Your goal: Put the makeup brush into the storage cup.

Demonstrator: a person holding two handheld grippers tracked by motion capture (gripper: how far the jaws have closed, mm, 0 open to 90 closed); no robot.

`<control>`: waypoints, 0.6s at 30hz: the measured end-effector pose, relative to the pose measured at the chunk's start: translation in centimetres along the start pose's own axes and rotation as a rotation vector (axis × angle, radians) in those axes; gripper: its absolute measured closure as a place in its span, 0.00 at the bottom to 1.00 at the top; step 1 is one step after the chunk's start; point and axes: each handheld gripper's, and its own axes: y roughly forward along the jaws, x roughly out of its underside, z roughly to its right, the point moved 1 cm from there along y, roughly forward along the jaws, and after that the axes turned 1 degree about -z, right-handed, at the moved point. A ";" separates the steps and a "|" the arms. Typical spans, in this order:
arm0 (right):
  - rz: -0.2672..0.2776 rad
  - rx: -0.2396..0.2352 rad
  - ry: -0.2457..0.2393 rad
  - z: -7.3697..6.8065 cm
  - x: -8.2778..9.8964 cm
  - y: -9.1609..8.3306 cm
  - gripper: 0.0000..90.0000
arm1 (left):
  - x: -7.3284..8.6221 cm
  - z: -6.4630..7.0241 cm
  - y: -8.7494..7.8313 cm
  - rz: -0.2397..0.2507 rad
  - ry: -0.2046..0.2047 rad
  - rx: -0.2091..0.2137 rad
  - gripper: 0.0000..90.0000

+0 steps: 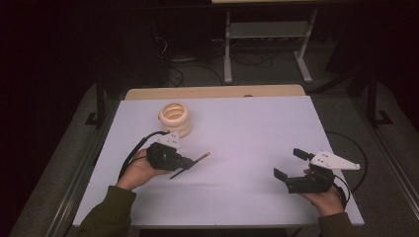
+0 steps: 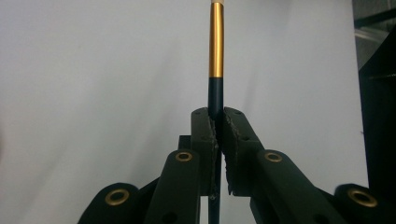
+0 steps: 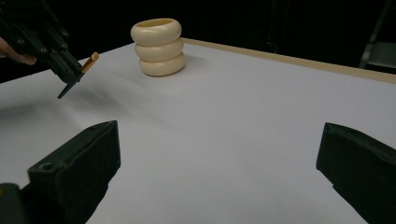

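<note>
White bench [image 1: 247,148], bare but for a cream ribbed holder [image 1: 175,118] at the far left, presumably the pen's destination. Right gripper [image 1: 289,167] parked near the right edge, fingers wide apart, empty. Left gripper [image 1: 189,163] just before the holder, fingers clamped on a pen [image 2: 215,51], lifted off the bench.

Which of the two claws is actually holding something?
The left claw: its jaws are clamped shut on a thin dark pen with a gold band. The right claw stands wide open with nothing between its jaws.
</note>
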 end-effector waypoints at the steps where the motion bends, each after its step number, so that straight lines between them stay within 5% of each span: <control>1: 0.000 0.000 -0.001 0.0 0.0 0.0 0.00 | 0.1 -0.1 -0.1 0.016 0.000 -0.004 0.93; 9: -0.001 -0.003 -0.008 0.0 0.0 0.2 0.00 | 0.8 -0.3 -1.1 0.144 -0.032 -0.019 0.93; 18: -0.003 -0.003 -0.010 0.0 0.0 0.2 0.00 | 1.5 -0.7 -2.1 0.233 -0.070 -0.055 0.93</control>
